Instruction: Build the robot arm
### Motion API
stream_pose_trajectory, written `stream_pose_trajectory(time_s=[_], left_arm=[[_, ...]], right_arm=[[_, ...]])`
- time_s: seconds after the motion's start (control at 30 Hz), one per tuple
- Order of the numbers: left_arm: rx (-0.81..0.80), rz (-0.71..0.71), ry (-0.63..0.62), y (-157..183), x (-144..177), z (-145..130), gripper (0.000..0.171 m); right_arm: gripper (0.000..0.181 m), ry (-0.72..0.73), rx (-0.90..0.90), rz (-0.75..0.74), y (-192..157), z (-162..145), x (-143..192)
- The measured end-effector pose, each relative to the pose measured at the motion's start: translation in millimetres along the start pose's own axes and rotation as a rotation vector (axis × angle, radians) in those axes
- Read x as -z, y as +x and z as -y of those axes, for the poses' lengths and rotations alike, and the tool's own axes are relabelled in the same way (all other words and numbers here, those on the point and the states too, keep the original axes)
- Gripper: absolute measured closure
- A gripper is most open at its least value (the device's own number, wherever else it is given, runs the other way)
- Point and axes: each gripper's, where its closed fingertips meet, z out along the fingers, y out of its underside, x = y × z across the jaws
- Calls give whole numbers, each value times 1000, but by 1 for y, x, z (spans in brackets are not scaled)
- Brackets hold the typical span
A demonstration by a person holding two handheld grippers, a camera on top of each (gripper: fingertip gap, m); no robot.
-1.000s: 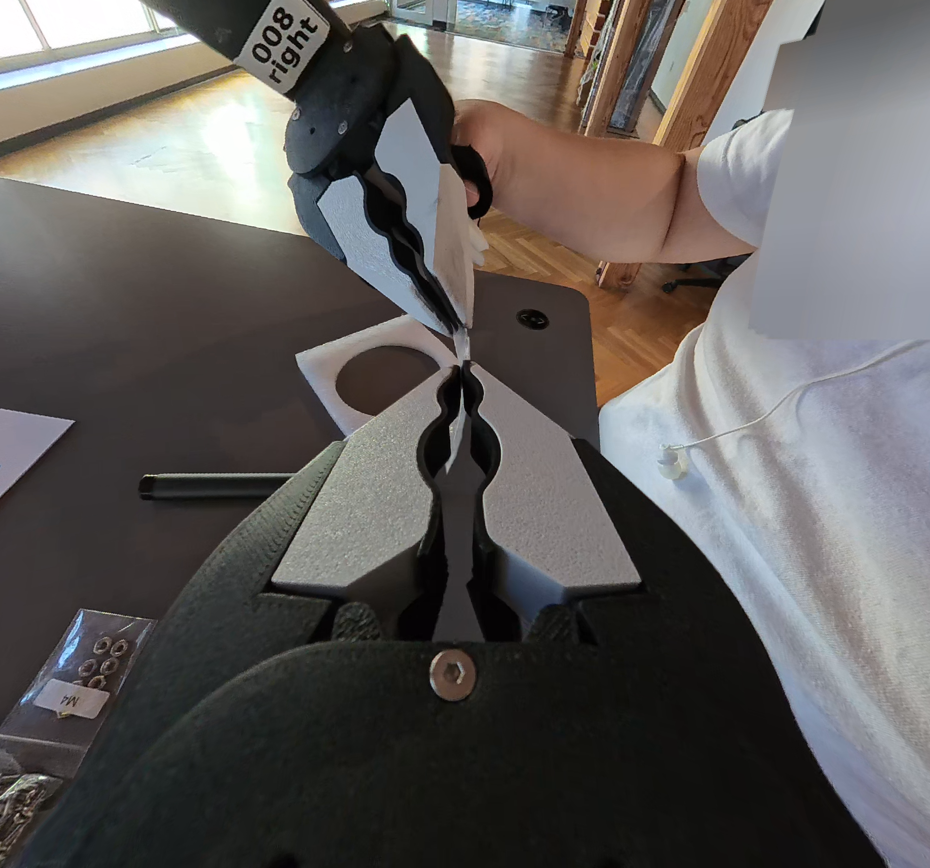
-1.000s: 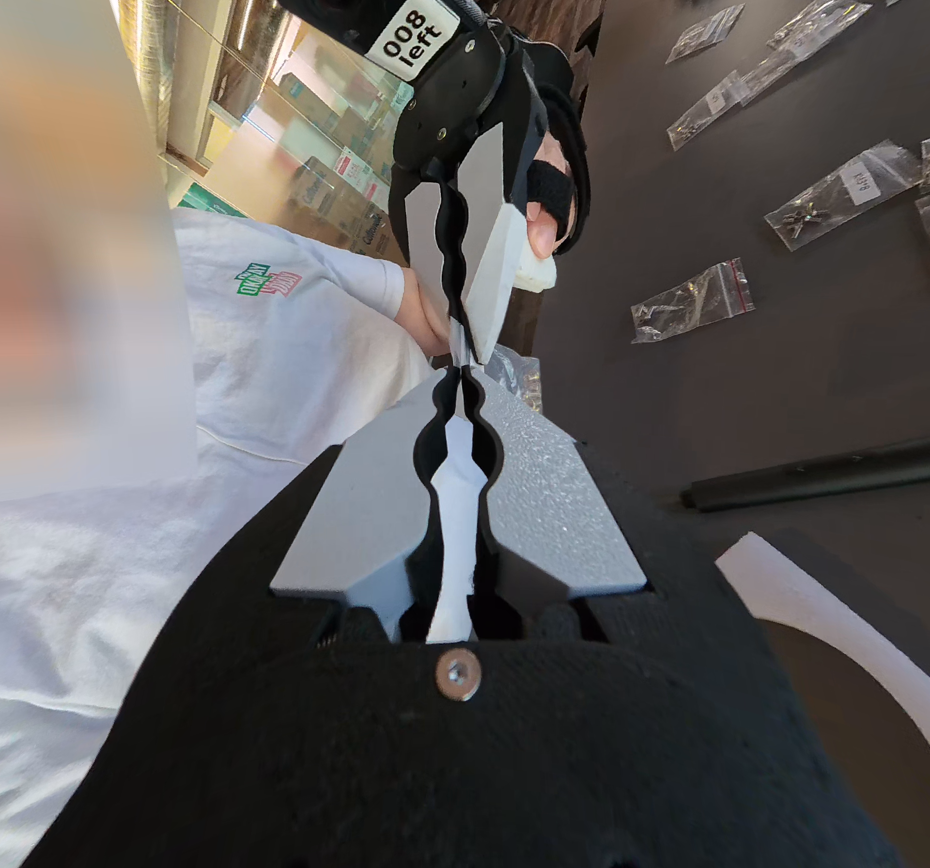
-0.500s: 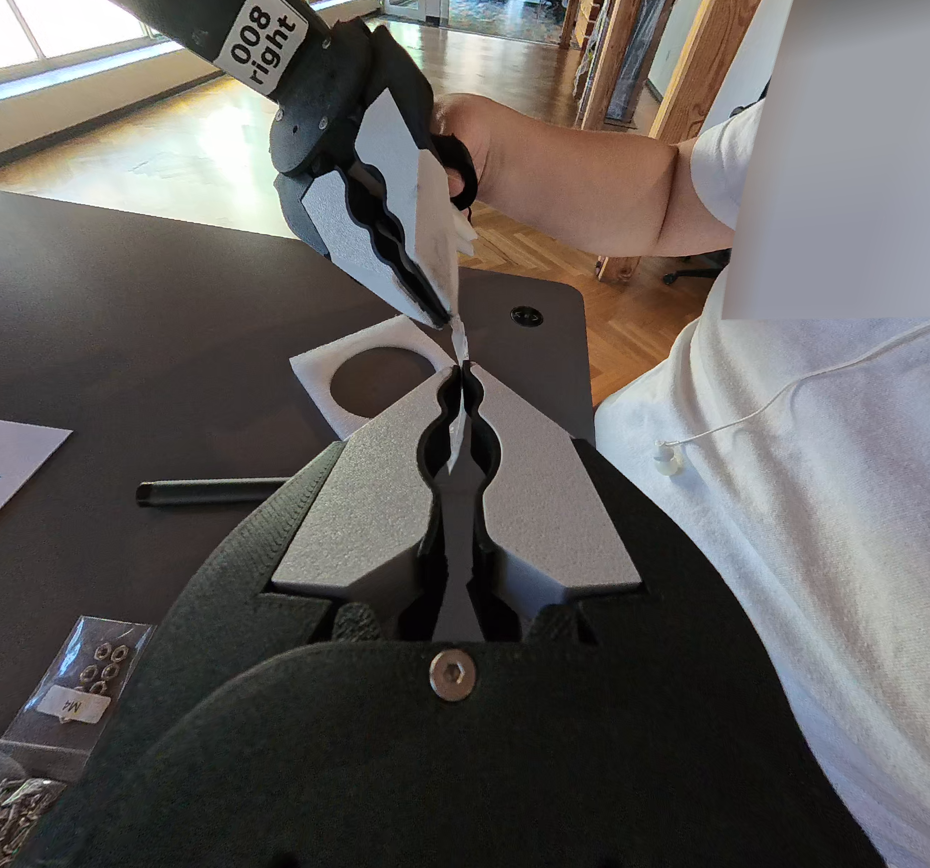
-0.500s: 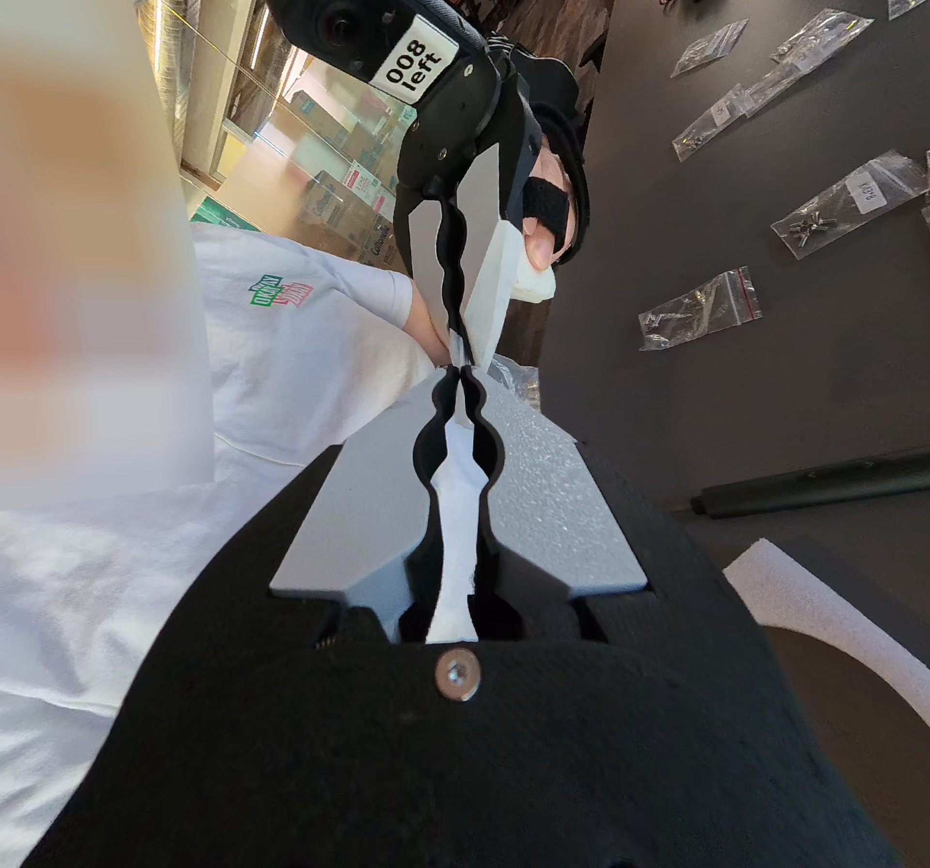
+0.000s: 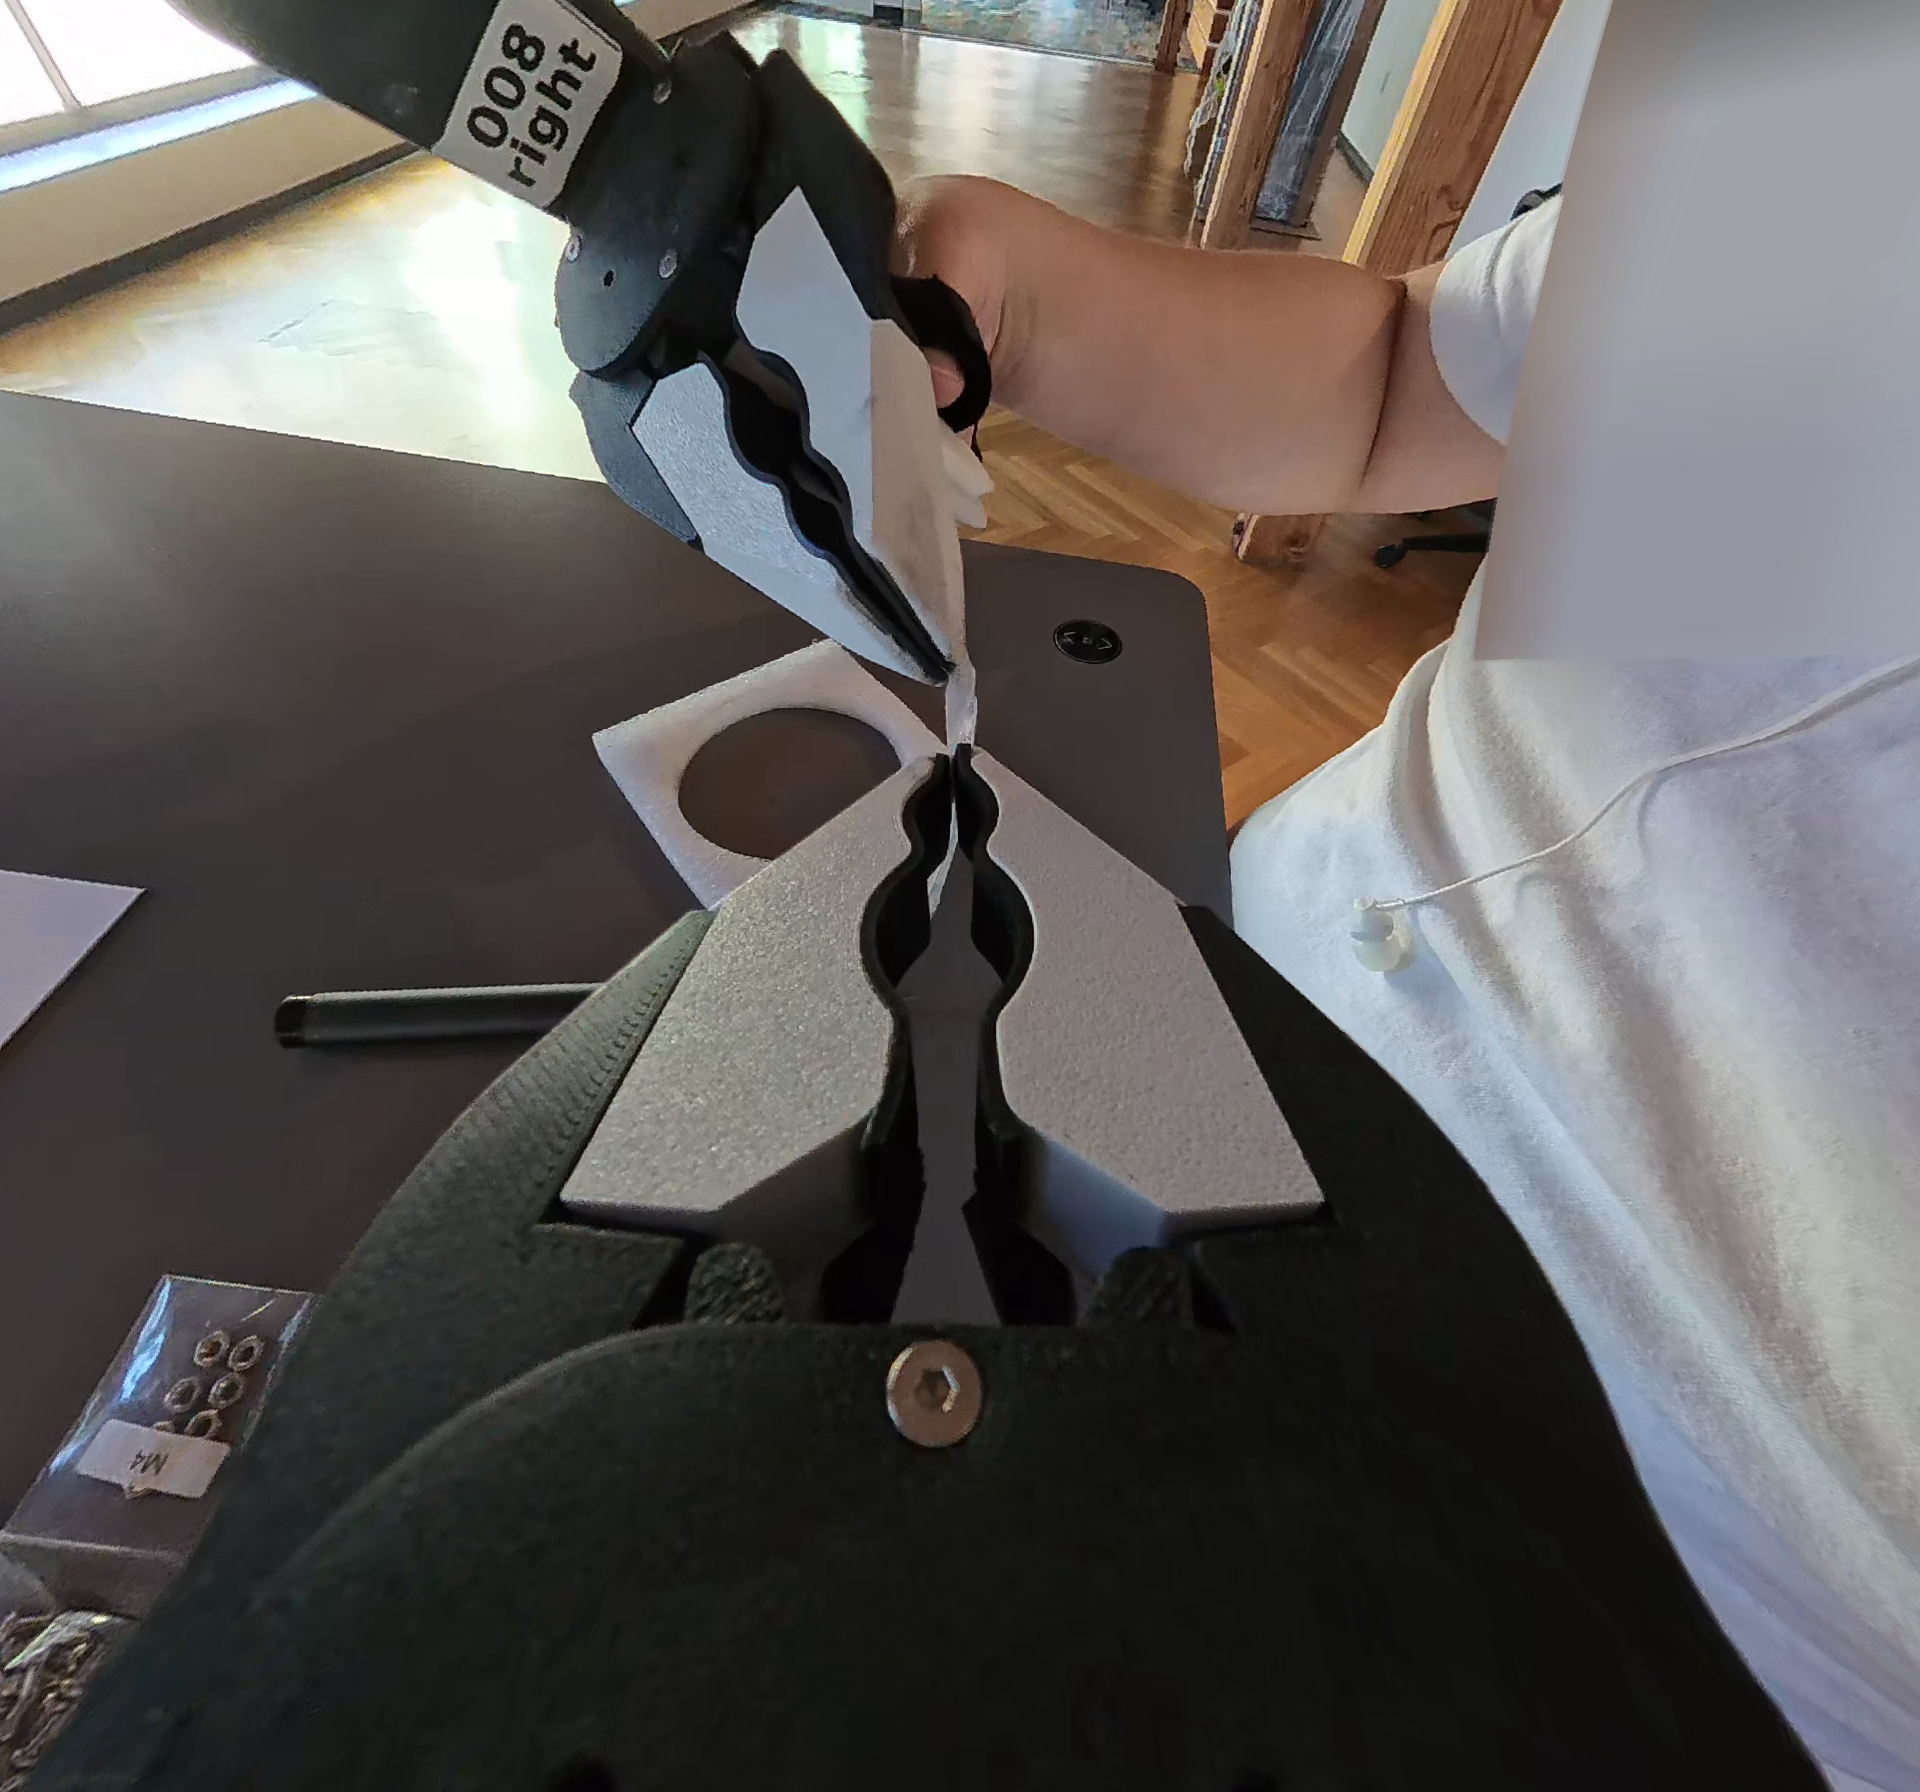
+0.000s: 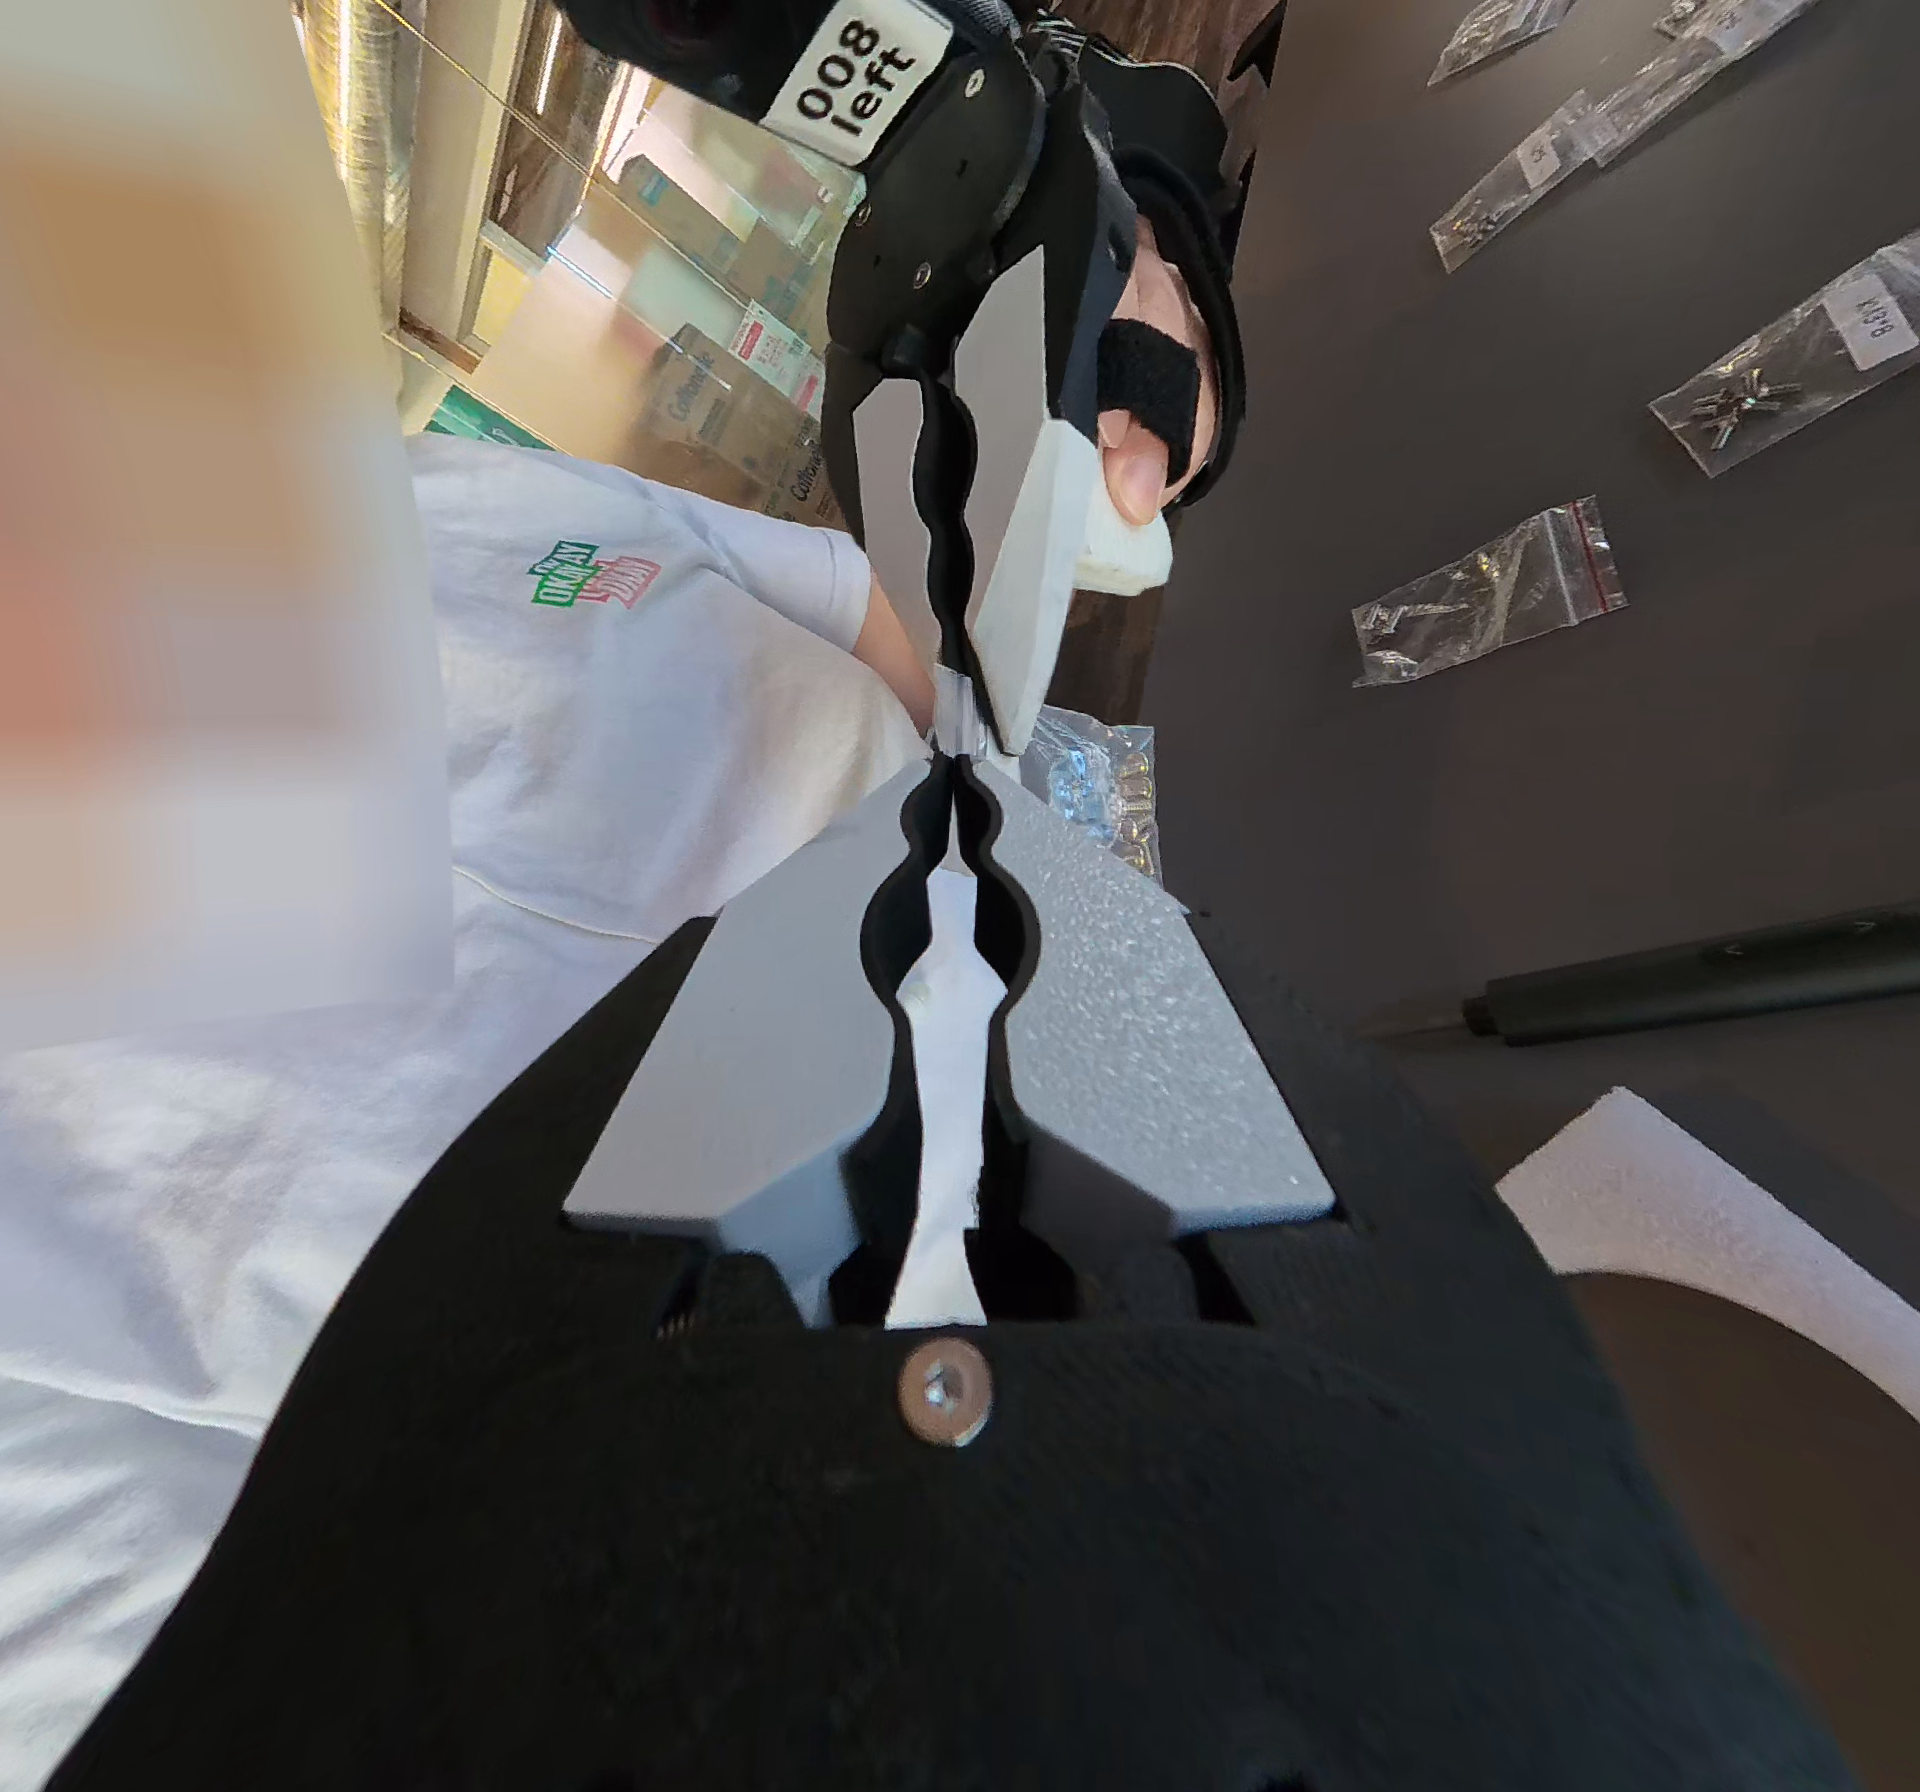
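Clear plastic bag (image 5: 961, 709) pinched between closed left gripper (image 5: 954, 774) and downward-angled, closed right gripper (image 6: 954, 774).

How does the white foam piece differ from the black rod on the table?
The white foam piece is a flat slab with a round hole; the black rod is a slim cylinder. Foam is pale, rod dark. Both rest on the dark table, untouched.

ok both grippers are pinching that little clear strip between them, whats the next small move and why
Probably ease the two apart gently. The left gripper and the right gripper are both shut on the small clear strip, tip to tip above the dark table, so the short span between them looks taut.
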Motion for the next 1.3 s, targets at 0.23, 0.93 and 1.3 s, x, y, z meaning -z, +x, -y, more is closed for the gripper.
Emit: stream_pose_trajectory(time_s=[0.23, 0.93, 1.3], left_arm=[[118, -22, 20, -6, -1, -6, 171], [960, 158, 428, -49, 35, -36, 147], [1034, 37, 478, -55, 39, -50, 156]], right_arm=[[181, 5, 31, -86, 11, 0, 2], [181, 248, -91, -108, 63, 20, -36], [181, 323, -174, -49, 77, 23, -44]])
